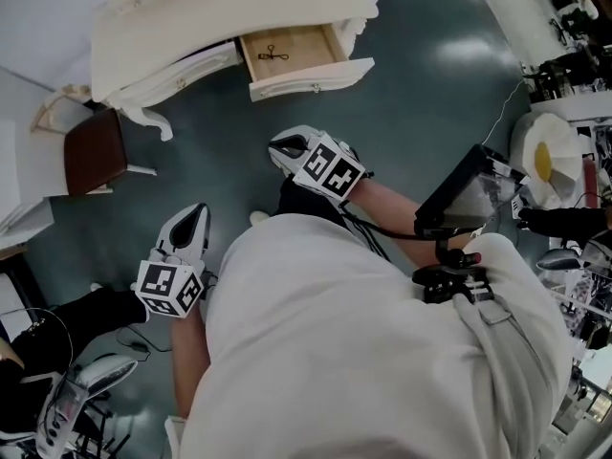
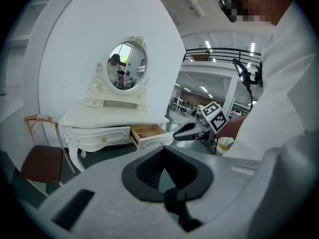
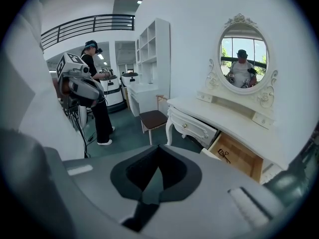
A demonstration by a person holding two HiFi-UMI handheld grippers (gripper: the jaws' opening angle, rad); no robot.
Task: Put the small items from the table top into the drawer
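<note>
Table [image 1: 191,27]: the white dressing table is your landmark. It stands against the wall, and you face its front from well back on the green floor [image 1: 421,94].
Mirror [image 2: 127,66]: an oval one stands upright at the back of the table's top, and you show in it.
Chair [image 1: 94,151]: brown seat, just beside the table's left end, apart from it.
Bystander [image 3: 94,83]: a person stands well off beyond the table's left end, past the chair.
Drawer [image 1: 292,55]: at the right of the table's front, pulled well out, its wood bottom showing.
Second drawer [image 2: 102,137]: left of the open one in the table's front, pushed in.
Right gripper [image 1: 285,145]: the nearer of your two to the table, out in front of the open drawer but well apart from it. Its jaws are pressed together with nothing between them.
Left gripper [image 1: 196,216]: farther back from the table, held over the floor. Its jaws also meet and hold nothing.
Item [image 1: 273,55]: one small dark thing with thin loops, perhaps an eyelash curler though it is too small to tell, lies flat on the open drawer's bottom, toward its left side.
</note>
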